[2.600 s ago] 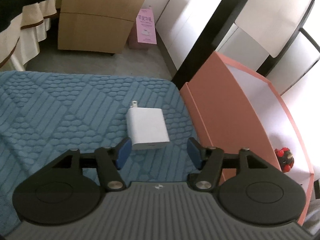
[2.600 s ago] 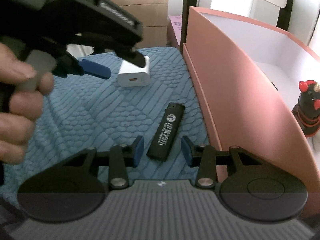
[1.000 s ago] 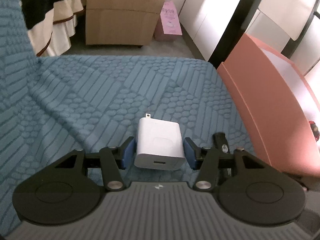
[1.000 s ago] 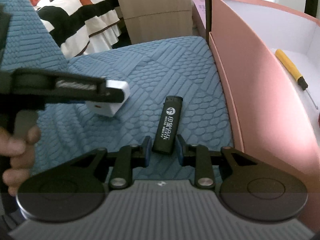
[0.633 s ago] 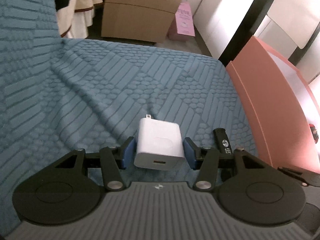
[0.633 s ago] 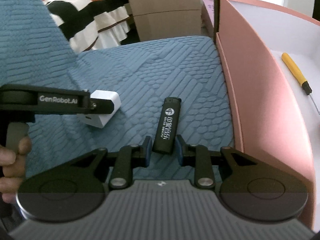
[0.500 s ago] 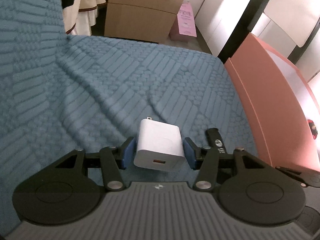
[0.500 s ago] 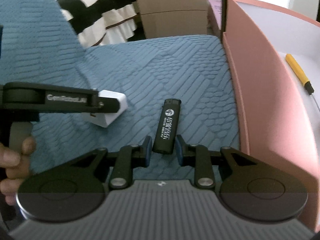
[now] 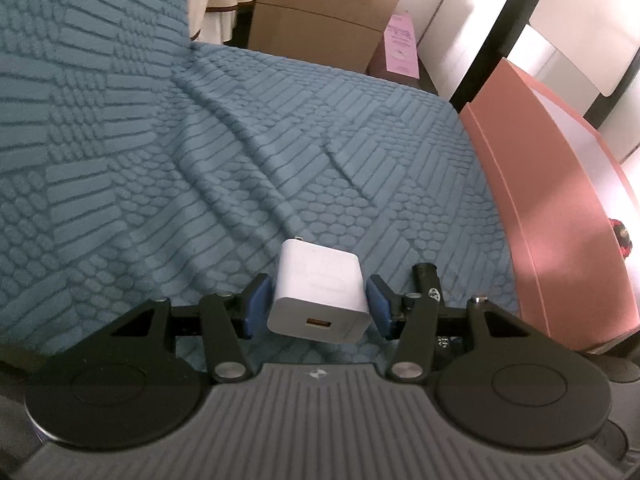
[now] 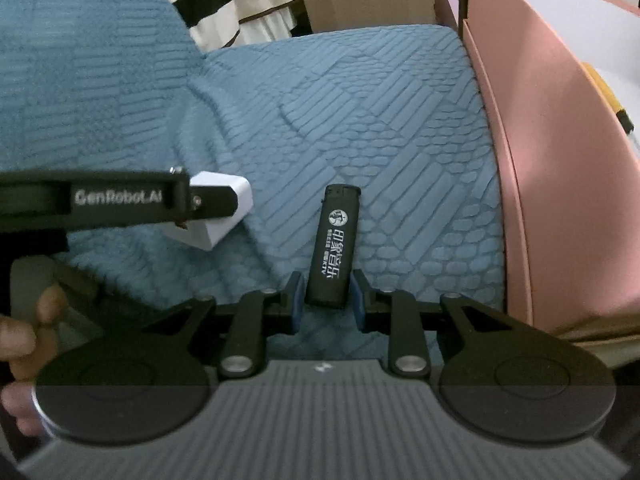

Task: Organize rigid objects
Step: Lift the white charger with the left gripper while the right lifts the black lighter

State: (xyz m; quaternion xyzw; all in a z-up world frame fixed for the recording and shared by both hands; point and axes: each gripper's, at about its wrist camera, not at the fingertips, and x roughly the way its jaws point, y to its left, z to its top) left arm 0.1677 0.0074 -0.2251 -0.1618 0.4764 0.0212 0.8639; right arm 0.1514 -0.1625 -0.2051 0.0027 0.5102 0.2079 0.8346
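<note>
Nearest in each wrist view, both grips have closed since a few seconds ago: the left gripper [image 9: 319, 299], then wide around the white charger [image 9: 319, 295], now pinches it and has lifted it clear of the blue textured cover [image 9: 248, 152], while the right gripper [image 10: 326, 298] has narrowed onto the black lighter [image 10: 334, 245] and raised it too. Both seem ready to carry right, into the pink box [image 10: 532, 152] holding a yellow screwdriver [image 10: 608, 96] and a red-and-black figurine [image 9: 623, 236]. The lighter bears white Chinese characters and small letters too blurred to read; the left gripper's side reads "GenRobot.AI".
</note>
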